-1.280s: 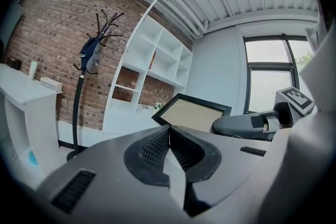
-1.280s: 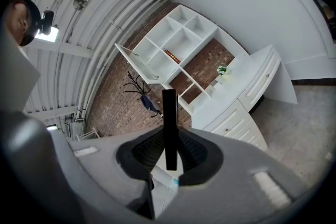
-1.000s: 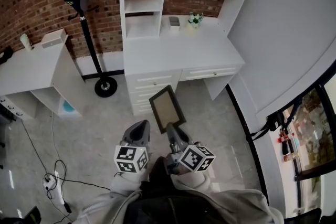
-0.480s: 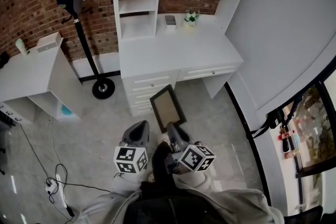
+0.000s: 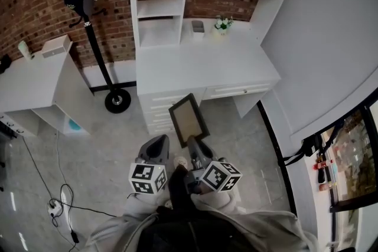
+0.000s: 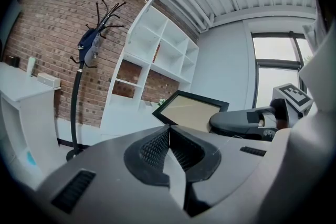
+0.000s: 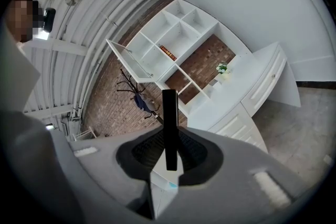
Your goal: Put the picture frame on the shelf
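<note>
A dark picture frame (image 5: pixel 188 119) with a tan middle sticks out forward over the floor, just short of the white desk (image 5: pixel 201 65). My right gripper (image 5: pixel 192 143) is shut on its near edge; in the right gripper view the picture frame (image 7: pixel 169 123) shows edge-on as a black bar pinched between the pads. My left gripper (image 5: pixel 156 143) hangs beside it, shut with nothing in it, its pads (image 6: pixel 157 144) meeting at the tip. The white shelf unit (image 5: pixel 158 6) rises at the back of the desk against a brick wall. The left gripper view shows the picture frame (image 6: pixel 191 110) to the right.
A black coat stand (image 5: pixel 94 38) rises left of the desk, its round base (image 5: pixel 117 100) on the floor. A low white side table (image 5: pixel 35 77) stands further left. Cables and a power strip (image 5: pixel 56 205) lie on the floor. A small plant (image 5: pixel 222 23) sits on the desk. A grey wall (image 5: pixel 331 38) closes the right.
Both grippers and the frame have moved forward toward the desk, which now sits closer to the frame's far end. The grip on the frame is unchanged.
</note>
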